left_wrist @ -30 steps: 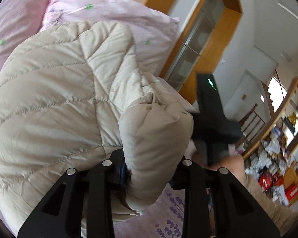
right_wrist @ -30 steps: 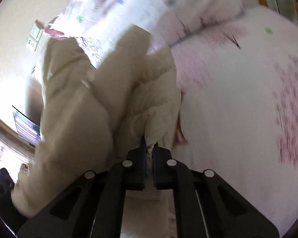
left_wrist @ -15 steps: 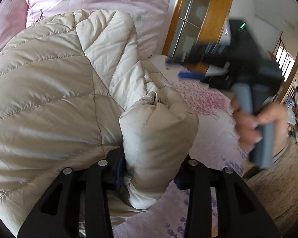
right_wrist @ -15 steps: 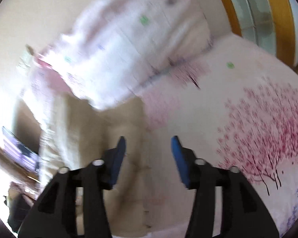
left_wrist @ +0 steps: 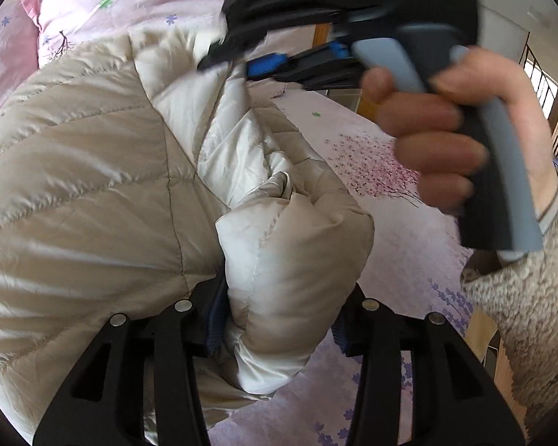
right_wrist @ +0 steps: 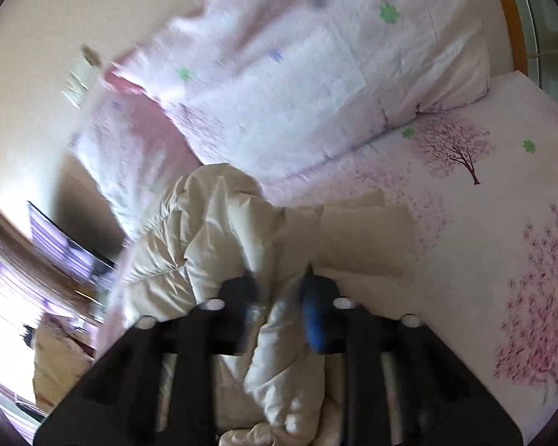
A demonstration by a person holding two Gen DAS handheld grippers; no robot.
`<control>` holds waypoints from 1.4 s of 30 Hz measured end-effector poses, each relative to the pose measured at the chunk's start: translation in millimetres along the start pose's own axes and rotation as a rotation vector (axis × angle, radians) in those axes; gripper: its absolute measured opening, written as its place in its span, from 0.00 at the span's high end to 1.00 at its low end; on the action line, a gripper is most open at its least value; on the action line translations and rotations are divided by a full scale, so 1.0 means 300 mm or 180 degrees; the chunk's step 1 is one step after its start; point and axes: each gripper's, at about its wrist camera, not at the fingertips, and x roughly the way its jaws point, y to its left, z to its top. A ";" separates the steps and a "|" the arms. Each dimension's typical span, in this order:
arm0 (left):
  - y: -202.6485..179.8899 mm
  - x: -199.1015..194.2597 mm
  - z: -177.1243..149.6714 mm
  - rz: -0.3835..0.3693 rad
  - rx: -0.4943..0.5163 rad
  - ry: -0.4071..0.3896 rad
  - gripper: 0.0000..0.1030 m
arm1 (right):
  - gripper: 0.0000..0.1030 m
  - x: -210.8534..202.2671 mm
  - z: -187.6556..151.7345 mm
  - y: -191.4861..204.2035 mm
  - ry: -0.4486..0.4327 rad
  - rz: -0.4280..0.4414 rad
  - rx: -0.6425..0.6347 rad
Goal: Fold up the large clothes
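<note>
The left hand-held gripper (left_wrist: 279, 319) is clamping, jaws half open and just widening, a thick fold of the cream quilted down jacket (left_wrist: 93, 186) lying on the pink blossom-print bed (left_wrist: 409, 223). The right hand-held gripper (right_wrist: 279, 316) is closing on the far collar. Next: carry both folds across. No legible writing.

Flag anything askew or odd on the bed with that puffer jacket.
The cream puffer jacket lies bunched, not flat, on the floral bedsheet. The left gripper clamps a thick padded fold. The right gripper, whose jaws have just been closing, straddles another fold. No damage or spill shows.
</note>
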 end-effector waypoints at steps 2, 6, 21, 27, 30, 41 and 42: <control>-0.007 -0.008 0.008 -0.0037 0.0018 -0.0008 0.53 | 0.85 0.048 0.004 -0.012 0.0088 -0.0165 -0.0006; -0.004 -0.095 0.034 -0.0275 0.0015 -0.0056 0.47 | 0.86 0.100 0.001 -0.044 0.0219 -0.0329 0.0039; 0.395 -0.287 0.166 0.0441 -0.0534 -0.0348 0.40 | 0.77 0.158 -0.010 -0.121 0.0508 -0.0548 0.0090; 0.451 -0.204 0.129 0.0446 -0.0674 -0.0094 0.40 | 0.62 0.081 -0.013 -0.121 0.0329 -0.0670 -0.0043; 0.453 -0.232 0.091 0.0477 -0.0630 -0.0110 0.40 | 0.62 -0.061 -0.039 -0.085 0.0013 -0.0496 -0.0182; 0.478 -0.201 0.062 0.0473 -0.0627 -0.0093 0.35 | 0.68 -0.136 -0.312 0.034 0.0286 -0.0384 -0.0898; 0.484 -0.196 0.058 0.0451 -0.0641 -0.0087 0.34 | 0.70 -0.120 -0.320 0.015 0.0334 -0.0427 -0.0866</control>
